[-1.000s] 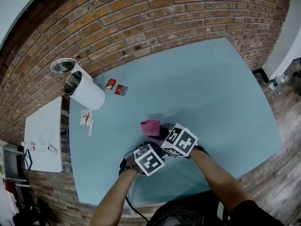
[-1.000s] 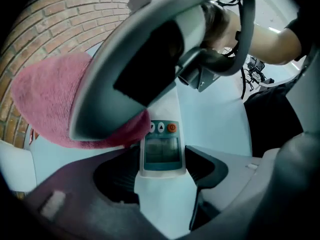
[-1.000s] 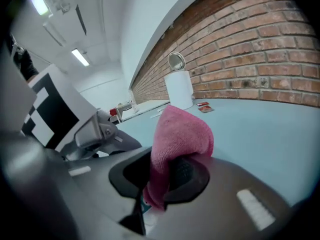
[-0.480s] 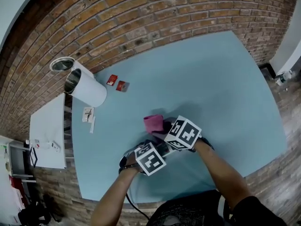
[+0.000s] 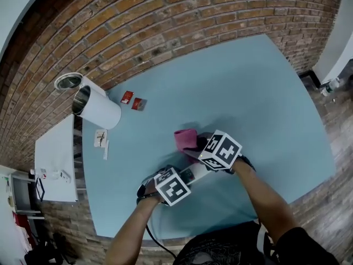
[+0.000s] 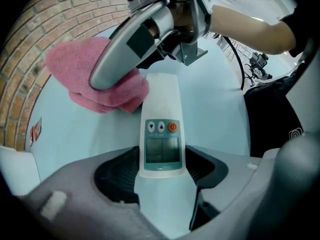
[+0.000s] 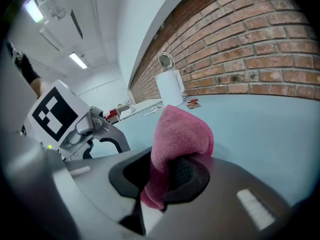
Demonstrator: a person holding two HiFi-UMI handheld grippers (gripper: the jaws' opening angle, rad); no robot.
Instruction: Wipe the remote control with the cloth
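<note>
wiping step in hand: left gripper [image 6: 162, 180] clamps the sides of the remote control [image 6: 161, 129], pinning it on the blue table [image 5: 248, 93] near the person's edge, while right gripper [image 7: 165, 181] pinches a folded wad of the cloth [image 7: 182, 131] lying at the remote's far end, seemingly touching its corner. next move likely calls for dragging the cloth down the remote's face with light pressure, left grip firm. remote is a slim smooth white plastic bar with grey screen and orange button; cloth is pink, soft, fuzzy
</note>
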